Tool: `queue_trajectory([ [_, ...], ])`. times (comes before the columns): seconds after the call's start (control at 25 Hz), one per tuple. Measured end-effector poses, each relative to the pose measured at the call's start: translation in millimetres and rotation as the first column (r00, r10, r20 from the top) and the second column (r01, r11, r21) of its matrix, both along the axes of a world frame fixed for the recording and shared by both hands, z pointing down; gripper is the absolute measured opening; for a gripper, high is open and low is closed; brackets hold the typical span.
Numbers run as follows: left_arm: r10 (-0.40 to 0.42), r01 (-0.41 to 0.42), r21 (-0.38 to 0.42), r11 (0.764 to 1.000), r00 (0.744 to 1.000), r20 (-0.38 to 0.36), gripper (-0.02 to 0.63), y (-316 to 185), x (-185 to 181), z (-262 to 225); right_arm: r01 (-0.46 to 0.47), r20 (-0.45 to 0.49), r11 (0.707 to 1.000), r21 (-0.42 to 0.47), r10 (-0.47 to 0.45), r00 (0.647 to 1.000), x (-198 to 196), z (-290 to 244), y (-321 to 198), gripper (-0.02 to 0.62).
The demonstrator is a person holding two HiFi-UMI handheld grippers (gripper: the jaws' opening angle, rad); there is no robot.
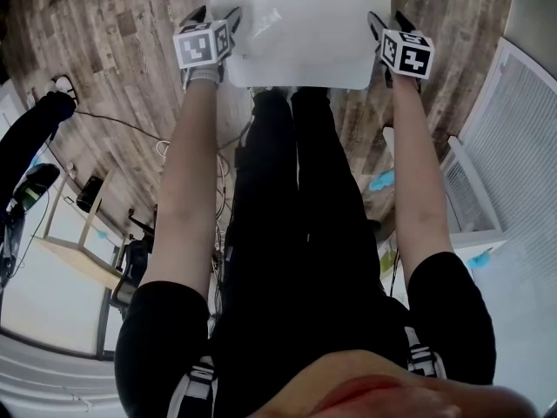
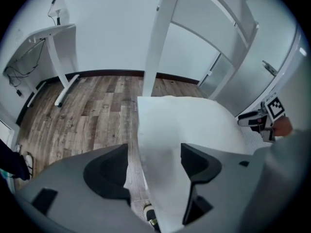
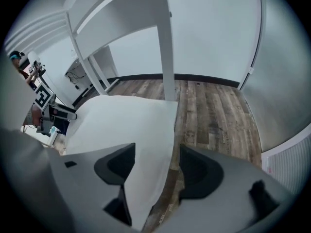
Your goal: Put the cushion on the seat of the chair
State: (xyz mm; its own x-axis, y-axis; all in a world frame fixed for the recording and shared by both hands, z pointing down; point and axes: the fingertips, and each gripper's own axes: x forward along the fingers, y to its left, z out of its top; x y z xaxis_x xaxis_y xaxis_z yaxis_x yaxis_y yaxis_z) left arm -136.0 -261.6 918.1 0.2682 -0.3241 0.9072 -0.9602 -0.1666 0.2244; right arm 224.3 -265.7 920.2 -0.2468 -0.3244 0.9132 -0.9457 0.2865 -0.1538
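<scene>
The white cushion [image 1: 300, 29] lies flat at the top of the head view, in front of the person's black-clad legs. My left gripper [image 1: 218, 16] stands open at its left edge and my right gripper [image 1: 388, 20] open at its right edge. In the left gripper view the cushion [image 2: 194, 125] spreads ahead, its left edge running down between the parted jaws of the left gripper [image 2: 154, 166]; no pad presses on it. The right gripper view shows the cushion [image 3: 121, 123] with its right edge between the parted jaws of the right gripper [image 3: 158, 166]. The chair's white back posts [image 2: 158, 38] [image 3: 167, 47] rise behind the cushion; the seat is hidden.
Wood-plank floor [image 1: 130, 68] surrounds the chair. A white desk [image 2: 56, 38] with hanging cables stands against the wall at left. A white slatted panel [image 1: 513, 138] sits at the right, and a low table [image 1: 78, 233] with dark gear at the left.
</scene>
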Motion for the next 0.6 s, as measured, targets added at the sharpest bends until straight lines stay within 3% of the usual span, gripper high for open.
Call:
queue_trajectory([
  [0.32,0.041,-0.045,0.106,0.993,0.998,0.045,0.33,-12,-11,-86,0.0,0.048,0.996,0.087,-0.004,0.999,-9,-81,-1,0.282],
  [0.6,0.098,-0.097,0.165,0.982,0.995,0.004,0.33,11,11,-173,0.035,0.085,0.99,0.134,-0.046,0.995,-53,-155,19,0.281],
])
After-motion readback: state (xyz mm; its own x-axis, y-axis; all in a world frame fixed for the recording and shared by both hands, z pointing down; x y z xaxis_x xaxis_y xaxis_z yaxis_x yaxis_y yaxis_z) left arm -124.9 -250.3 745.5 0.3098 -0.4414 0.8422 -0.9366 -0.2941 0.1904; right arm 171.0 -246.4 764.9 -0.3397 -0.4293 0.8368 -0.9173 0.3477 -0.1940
